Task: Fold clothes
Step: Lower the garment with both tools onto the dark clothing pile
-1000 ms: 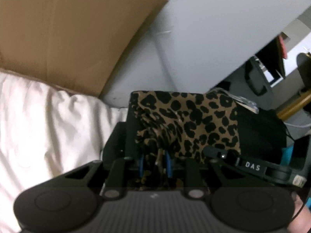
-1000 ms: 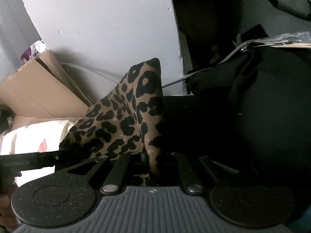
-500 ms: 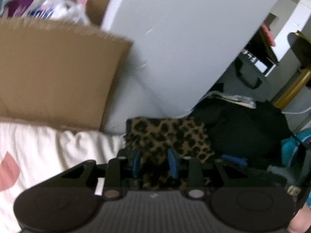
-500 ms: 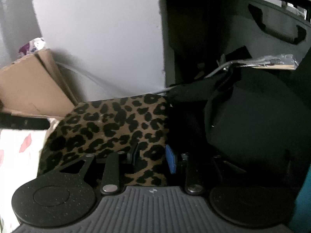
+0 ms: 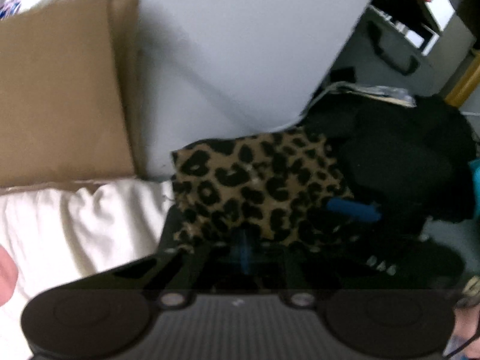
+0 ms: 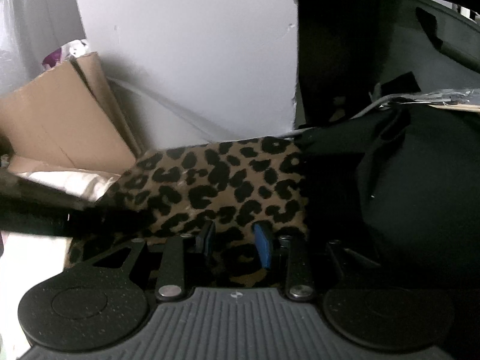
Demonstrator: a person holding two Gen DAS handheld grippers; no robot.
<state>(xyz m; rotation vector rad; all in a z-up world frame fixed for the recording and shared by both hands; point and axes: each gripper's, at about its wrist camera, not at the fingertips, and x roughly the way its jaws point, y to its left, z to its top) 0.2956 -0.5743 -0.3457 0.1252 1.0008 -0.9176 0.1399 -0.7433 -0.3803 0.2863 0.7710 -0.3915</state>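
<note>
Leopard-print cloth (image 6: 228, 180) edge between right gripper (image 6: 234, 240) pads.

One leopard-print garment (image 6: 228, 180), one cardboard box (image 5: 60, 90), one black bag (image 6: 420, 180) — two grippers.

We can make out only one bit of lettering: blurred white letters that look like "DAS" on the dark body of the right claw (image 5: 354, 210), low in the left wrist view. We find nothing else we can read.
</note>
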